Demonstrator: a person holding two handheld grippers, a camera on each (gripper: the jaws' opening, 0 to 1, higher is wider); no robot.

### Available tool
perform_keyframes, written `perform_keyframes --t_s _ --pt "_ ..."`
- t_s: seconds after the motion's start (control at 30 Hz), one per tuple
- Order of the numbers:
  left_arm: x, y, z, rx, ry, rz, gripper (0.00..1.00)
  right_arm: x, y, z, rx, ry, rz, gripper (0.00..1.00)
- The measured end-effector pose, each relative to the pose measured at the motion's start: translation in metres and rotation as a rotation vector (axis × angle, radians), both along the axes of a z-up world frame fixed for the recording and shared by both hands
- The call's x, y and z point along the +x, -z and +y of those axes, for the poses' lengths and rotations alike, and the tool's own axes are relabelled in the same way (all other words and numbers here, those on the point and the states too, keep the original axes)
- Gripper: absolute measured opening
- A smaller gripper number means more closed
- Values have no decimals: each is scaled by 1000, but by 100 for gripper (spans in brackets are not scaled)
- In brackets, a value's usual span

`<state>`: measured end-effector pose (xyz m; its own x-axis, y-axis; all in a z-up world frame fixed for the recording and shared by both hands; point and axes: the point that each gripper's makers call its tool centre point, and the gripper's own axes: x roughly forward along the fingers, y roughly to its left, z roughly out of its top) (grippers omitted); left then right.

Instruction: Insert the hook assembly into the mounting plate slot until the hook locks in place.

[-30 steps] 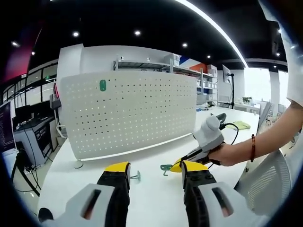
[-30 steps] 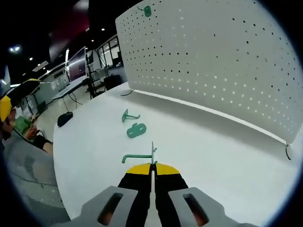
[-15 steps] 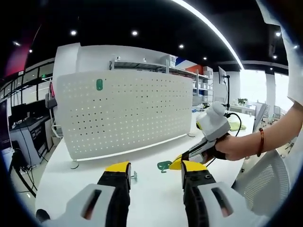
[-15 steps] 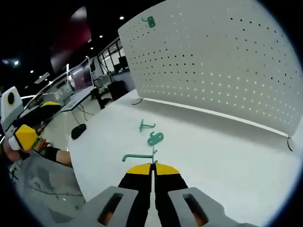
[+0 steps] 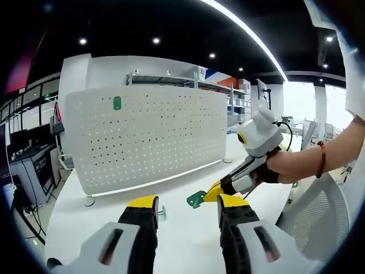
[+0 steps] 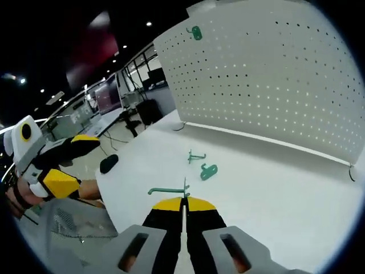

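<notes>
My right gripper (image 6: pixel 183 201) is clenched on a green hook (image 6: pixel 169 190), held at lower centre of the right gripper view, clear of the table (image 6: pixel 268 188). My left gripper (image 5: pixel 185 206) stands released, jaws apart, carrying nothing. The white pegboard (image 6: pixel 274 74) fills the upper right; one green piece (image 6: pixel 195 32) already sits at its top. Two spare green parts (image 6: pixel 202 165) lie mid-frame. In my judgement, I should square the hook's plate to the board's holes before pressing in, and keep everything in sight.
</notes>
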<state>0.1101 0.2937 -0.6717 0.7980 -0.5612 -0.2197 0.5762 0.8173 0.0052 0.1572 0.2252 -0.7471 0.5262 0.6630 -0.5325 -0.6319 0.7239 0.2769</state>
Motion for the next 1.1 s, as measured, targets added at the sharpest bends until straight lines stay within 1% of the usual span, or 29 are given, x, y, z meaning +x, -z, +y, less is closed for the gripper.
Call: perform_keyframes --t_s 0.23,0.27,0.37,0.47,0.57,0.83,1.1 --pt "-2 -1 -1 31 40 -10 39 -9 -4 14 9 -16 14 0" --pt "-3 0 0 45 54 -16 38 -10 -5 15 12 -18 19 0" --pt "-5 6 2 86 72 -6 38 -15 -6 21 6 -29 27 0" --pt "-7 8 2 101 88 -8 37 -18 -9 24 11 -31 36 0" --pt "-7 14 3 146 112 -7 36 -23 -12 30 21 -33 54 0" --pt "-8 23 5 192 164 -9 30 -33 -19 43 32 -58 76 0" --pt "-3 28 8 204 183 -3 23 -37 -26 51 44 -56 88 0"
